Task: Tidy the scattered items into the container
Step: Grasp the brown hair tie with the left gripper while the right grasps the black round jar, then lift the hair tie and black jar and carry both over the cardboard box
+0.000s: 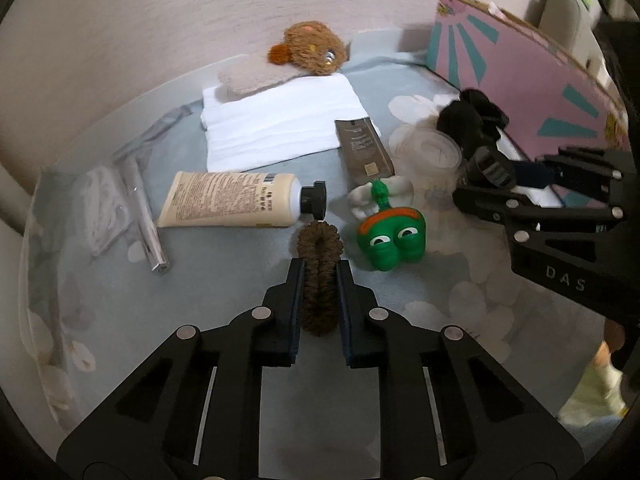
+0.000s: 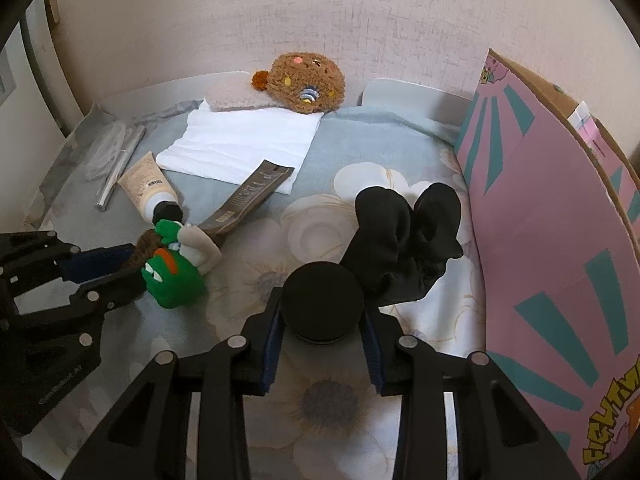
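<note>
The left tongs [image 1: 319, 276] are clamping a brown scrunchie [image 1: 320, 276] at the lower centre of the left wrist frame, its loop squeezed flat between the pads. The right tongs [image 2: 322, 320] are gripping a black-lidded jar [image 2: 322, 306] by its round lid, low in the middle of the right wrist frame. Both loads appear lifted, or just being lifted, off the floral cloth [image 2: 360, 400]; contact with it is hard to judge.

The pink cardboard box [image 2: 552, 248] is standing along the right edge of both frames, its opening up top and mostly out of view. The likely step is carrying both items there. To do it well, the jar should be raised above the box wall before moving across, kept upright since the grip sits only on the lid. The scrunchie is soft and may snag or spring free, so it should be released well inside the rim.

The green frog toy [image 1: 390, 240], cream tube [image 1: 232, 200], dark packet [image 1: 362, 148] and black socks [image 2: 404, 240] are waiting on the cloth
</note>
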`<act>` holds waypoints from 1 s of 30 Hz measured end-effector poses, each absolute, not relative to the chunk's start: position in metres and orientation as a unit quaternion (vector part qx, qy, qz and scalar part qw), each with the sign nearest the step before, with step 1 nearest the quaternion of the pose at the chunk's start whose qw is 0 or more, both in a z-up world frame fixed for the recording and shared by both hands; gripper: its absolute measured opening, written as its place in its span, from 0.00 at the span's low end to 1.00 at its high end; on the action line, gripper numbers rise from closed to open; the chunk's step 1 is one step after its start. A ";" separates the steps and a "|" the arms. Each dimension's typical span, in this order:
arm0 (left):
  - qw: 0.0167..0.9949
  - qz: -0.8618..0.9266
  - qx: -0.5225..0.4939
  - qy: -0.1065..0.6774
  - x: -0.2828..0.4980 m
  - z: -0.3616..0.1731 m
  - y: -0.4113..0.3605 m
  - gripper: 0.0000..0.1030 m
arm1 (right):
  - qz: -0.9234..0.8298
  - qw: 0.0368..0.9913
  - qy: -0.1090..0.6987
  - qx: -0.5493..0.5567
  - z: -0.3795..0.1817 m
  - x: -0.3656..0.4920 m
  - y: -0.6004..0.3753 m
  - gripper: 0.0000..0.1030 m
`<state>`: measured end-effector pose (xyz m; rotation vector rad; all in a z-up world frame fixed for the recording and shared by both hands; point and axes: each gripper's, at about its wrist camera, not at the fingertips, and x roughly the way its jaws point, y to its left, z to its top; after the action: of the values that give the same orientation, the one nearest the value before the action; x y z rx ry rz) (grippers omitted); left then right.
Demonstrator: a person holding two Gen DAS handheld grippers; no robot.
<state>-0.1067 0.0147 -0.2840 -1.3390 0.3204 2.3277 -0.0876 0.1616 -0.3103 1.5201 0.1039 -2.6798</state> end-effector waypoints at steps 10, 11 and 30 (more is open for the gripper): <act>0.185 0.844 -0.494 0.093 -0.110 -0.232 -0.004 0.13 | -0.872 0.045 0.016 0.486 -0.267 -0.074 0.167 0.32; 0.182 0.846 -0.493 0.095 -0.112 -0.223 -0.004 0.13 | -0.872 0.047 0.013 0.487 -0.261 -0.072 0.168 0.32; 0.165 0.869 -0.464 0.050 -0.104 -0.143 0.017 0.13 | -0.887 0.122 0.038 0.443 -0.205 -0.033 0.174 0.32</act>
<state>-0.1041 0.0171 -0.1434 -1.3234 0.1411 2.4752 -0.0331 0.1744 -0.2051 1.2945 0.1107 -2.5902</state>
